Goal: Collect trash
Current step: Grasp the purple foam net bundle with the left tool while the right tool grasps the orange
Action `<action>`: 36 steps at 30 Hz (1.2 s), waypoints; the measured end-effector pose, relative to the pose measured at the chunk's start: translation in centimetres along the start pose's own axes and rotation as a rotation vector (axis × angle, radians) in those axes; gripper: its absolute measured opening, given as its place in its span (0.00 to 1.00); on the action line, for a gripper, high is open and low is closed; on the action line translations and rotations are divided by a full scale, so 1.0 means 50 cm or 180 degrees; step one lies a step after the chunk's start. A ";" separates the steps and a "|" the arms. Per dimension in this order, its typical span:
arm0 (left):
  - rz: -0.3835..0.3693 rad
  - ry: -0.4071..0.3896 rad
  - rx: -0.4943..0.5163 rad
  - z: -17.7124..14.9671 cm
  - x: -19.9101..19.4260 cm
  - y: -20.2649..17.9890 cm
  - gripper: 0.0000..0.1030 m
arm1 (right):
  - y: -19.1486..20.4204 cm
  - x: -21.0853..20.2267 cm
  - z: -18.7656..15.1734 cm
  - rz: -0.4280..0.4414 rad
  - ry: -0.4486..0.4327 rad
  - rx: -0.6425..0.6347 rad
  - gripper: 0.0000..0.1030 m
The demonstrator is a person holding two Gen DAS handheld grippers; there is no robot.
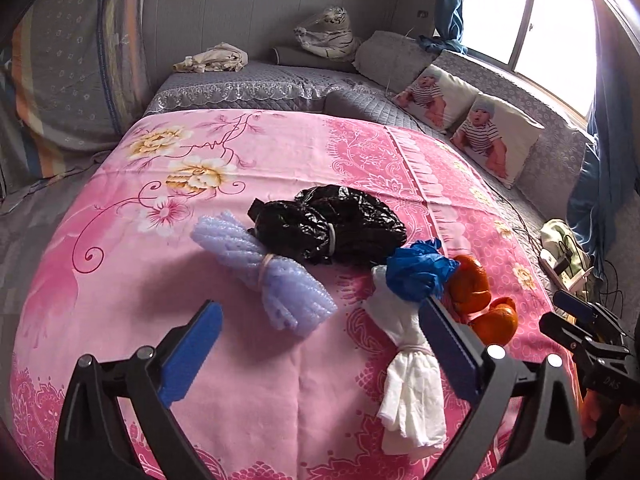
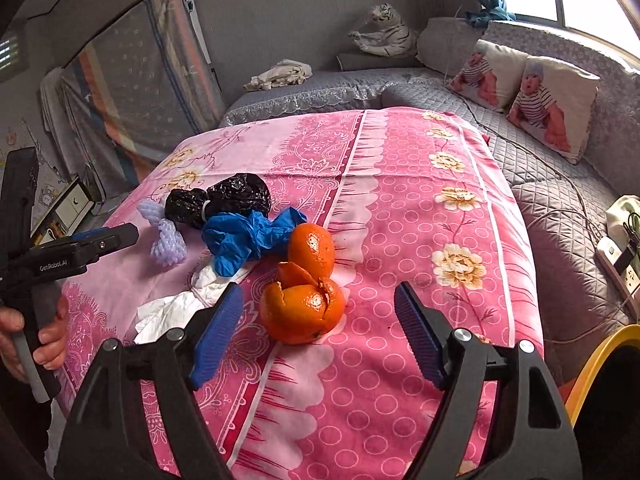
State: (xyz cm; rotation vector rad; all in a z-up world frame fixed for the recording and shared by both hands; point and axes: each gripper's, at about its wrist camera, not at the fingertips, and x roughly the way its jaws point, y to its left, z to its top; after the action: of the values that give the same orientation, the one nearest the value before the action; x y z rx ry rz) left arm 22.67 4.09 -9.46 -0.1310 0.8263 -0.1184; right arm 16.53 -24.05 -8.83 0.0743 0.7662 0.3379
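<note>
Trash lies on a pink flowered cloth [image 1: 200, 184]: a tied black plastic bag [image 1: 332, 224], a lilac foam net bundle [image 1: 272, 276], a crumpled blue glove [image 1: 416, 270], a tied white tissue wad [image 1: 412, 380] and orange peels [image 1: 480, 300]. My left gripper [image 1: 320, 344] is open and empty, above the cloth between the foam net and the tissue wad. My right gripper [image 2: 318, 328] is open and empty, with the nearer orange peel [image 2: 302, 312] just ahead between its fingers. The second peel [image 2: 312, 250], glove [image 2: 244, 240], bag [image 2: 220, 200] and foam net [image 2: 166, 236] lie beyond.
A yellow-rimmed bin [image 2: 600, 392] shows at the right edge. Grey quilted seating [image 2: 560, 200] with baby-print pillows [image 2: 552, 108] surrounds the cloth-covered surface. A power strip and cables [image 2: 616, 256] lie at the right. A toy tiger [image 1: 328, 34] and crumpled cloth [image 1: 212, 58] sit at the back.
</note>
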 end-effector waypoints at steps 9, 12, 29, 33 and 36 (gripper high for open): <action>0.0039 0.0125 -0.0176 -0.012 0.040 0.043 0.92 | 0.031 0.050 -0.011 -0.0048 0.0170 -0.0155 0.77; 0.0049 0.0169 -0.0206 -0.012 0.055 0.049 0.92 | 0.034 0.062 -0.012 -0.0051 0.0224 -0.0182 0.77; 0.0097 0.0292 -0.0337 0.018 0.138 0.081 0.92 | 0.038 0.115 -0.007 -0.0079 0.0375 -0.0203 0.78; 0.0061 0.0311 -0.0352 0.022 0.151 0.085 0.86 | 0.032 0.125 -0.009 -0.0091 0.0428 -0.0165 0.75; 0.0016 0.0351 -0.0387 0.020 0.160 0.089 0.77 | 0.027 0.129 -0.011 -0.0088 0.0453 -0.0116 0.69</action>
State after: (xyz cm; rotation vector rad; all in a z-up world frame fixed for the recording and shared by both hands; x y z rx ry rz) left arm 29.03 7.31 -15.29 -0.2384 0.9440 -0.0710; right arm 20.11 -20.68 -13.30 0.0054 0.9008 0.3331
